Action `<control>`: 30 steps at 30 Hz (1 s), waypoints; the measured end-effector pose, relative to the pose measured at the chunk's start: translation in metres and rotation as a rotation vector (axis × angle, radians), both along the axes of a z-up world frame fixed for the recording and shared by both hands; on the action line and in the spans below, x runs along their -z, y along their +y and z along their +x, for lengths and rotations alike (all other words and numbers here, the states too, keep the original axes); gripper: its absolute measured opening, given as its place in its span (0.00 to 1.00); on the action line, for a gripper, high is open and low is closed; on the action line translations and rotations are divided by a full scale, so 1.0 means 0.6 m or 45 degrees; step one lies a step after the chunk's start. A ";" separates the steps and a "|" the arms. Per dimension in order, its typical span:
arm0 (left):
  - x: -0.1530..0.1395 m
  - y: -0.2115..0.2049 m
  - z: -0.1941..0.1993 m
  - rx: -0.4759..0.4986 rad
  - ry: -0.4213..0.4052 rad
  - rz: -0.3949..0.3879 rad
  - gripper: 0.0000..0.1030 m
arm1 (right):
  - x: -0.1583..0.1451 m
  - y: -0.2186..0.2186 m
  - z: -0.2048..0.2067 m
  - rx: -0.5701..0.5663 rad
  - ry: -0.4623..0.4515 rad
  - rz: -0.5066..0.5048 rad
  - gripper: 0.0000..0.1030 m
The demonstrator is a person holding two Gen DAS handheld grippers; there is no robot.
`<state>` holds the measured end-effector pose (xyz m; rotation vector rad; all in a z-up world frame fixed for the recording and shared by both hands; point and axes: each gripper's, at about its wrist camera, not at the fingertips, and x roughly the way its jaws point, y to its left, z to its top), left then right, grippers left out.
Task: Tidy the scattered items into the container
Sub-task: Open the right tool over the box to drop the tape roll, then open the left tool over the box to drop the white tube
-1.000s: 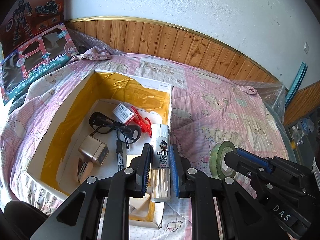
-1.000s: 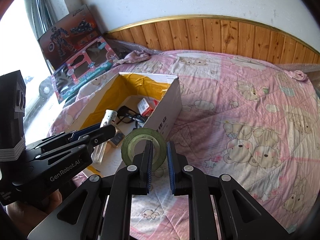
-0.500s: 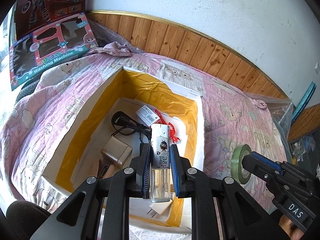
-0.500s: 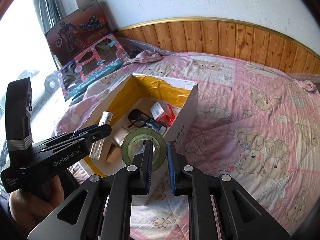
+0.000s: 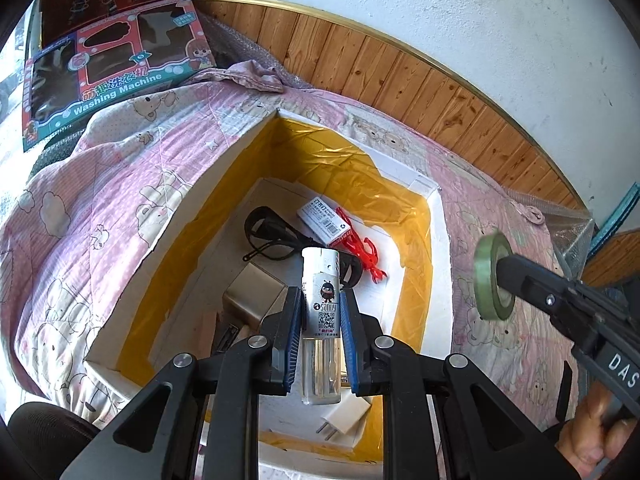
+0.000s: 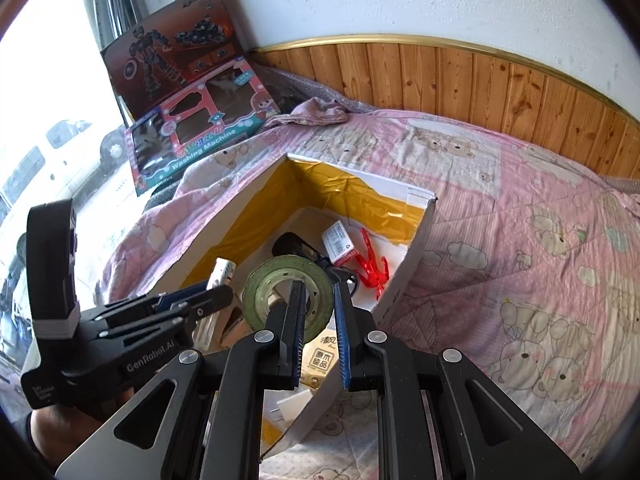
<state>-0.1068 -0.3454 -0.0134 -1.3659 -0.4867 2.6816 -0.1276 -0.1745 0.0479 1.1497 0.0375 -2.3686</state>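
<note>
A white box with a yellow lining (image 5: pixel 224 184) (image 6: pixel 416 240) lies open on the pink quilt. My left gripper (image 5: pixel 320 308) (image 6: pixel 204 300) is shut on a clear lighter (image 5: pixel 321 308) (image 6: pixel 218 276) with a cartoon label, held above the inside of the box. My right gripper (image 6: pixel 318 300) (image 5: pixel 504 270) is shut on a roll of green tape (image 6: pixel 288 294) (image 5: pixel 490 276), over the box's near right corner. Inside lie black glasses (image 5: pixel 268 236), a small white packet (image 5: pixel 326 220), a red plastic piece (image 5: pixel 364 248), a metal case (image 5: pixel 252 296) and a white plug (image 5: pixel 344 416).
A pink bear-print quilt (image 6: pixel 520 240) covers the bed around the box. Toy boxes (image 5: pixel 100 64) (image 6: pixel 188 92) lean against the wall at the far left. Wooden panelling (image 6: pixel 480 80) runs behind the bed. A hand (image 5: pixel 592 436) grips the right tool's handle.
Both grippers moved left and forward over the box. The lighter now hangs above the box's inside, and the tape has come from beside the box to over its corner.
</note>
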 end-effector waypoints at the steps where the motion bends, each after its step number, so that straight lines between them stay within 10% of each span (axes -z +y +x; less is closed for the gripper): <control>1: 0.004 0.003 -0.001 0.012 -0.010 0.003 0.19 | 0.001 -0.004 -0.007 -0.008 -0.003 0.004 0.14; 25: 0.055 0.014 -0.023 0.063 -0.118 -0.065 0.19 | 0.068 -0.180 -0.196 -0.228 -0.073 0.266 0.15; 30: 0.056 0.012 -0.027 0.062 -0.116 -0.090 0.29 | 0.084 -0.164 -0.228 -0.174 -0.117 0.205 0.37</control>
